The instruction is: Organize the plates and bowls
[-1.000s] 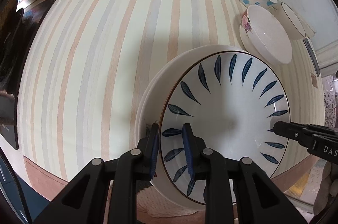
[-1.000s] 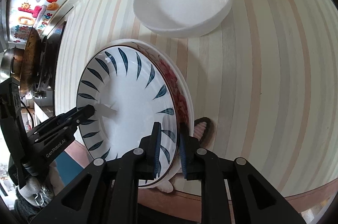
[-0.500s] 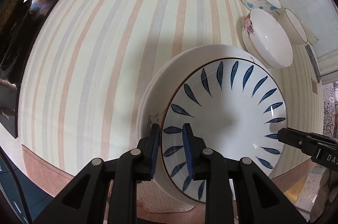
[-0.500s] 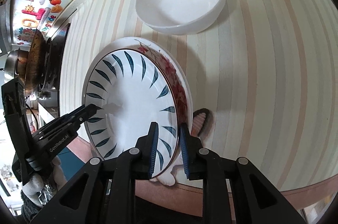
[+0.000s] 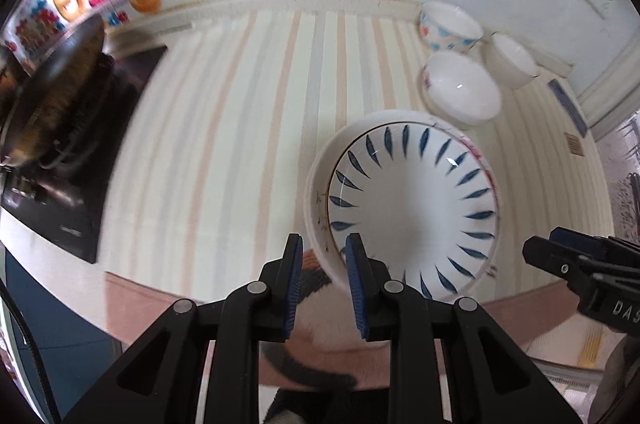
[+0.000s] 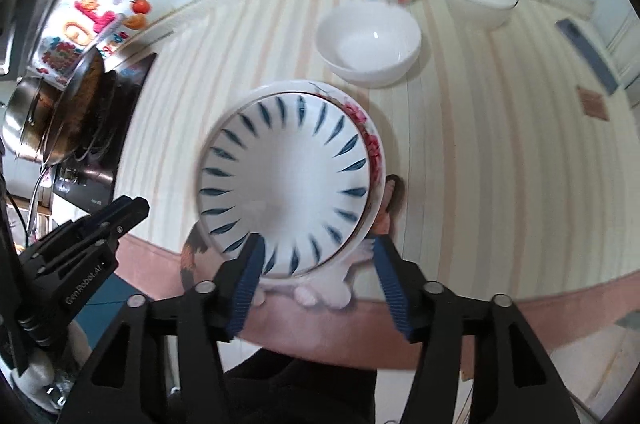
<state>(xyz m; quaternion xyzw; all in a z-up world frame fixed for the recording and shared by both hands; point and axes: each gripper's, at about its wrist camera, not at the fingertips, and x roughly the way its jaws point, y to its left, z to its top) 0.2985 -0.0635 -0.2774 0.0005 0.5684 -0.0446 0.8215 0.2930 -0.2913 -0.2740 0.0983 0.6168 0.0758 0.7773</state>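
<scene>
Striped table (image 5: pixel 248 112) in a kitchen corner, plates stacked at its near edge.
The blue-leaf plate (image 6: pixel 288 184) rests on a red-flowered plate (image 6: pixel 374 148) just ahead of my right gripper (image 6: pixel 318 280), fingers released wide; my left gripper (image 5: pixel 323 284), also released, stands nearby. Three bowls (image 6: pixel 370 44) wait beyond, with open table leftward.

Plate (image 5: pixel 416 200) on plate (image 5: pixel 316 184), bowls (image 5: pixel 460 92) behind

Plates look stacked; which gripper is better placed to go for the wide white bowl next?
Right, probably. The right gripper is wide open and faces the wide white bowl just beyond the blue-leaf plate; from the left gripper it lies off to the right.
</scene>
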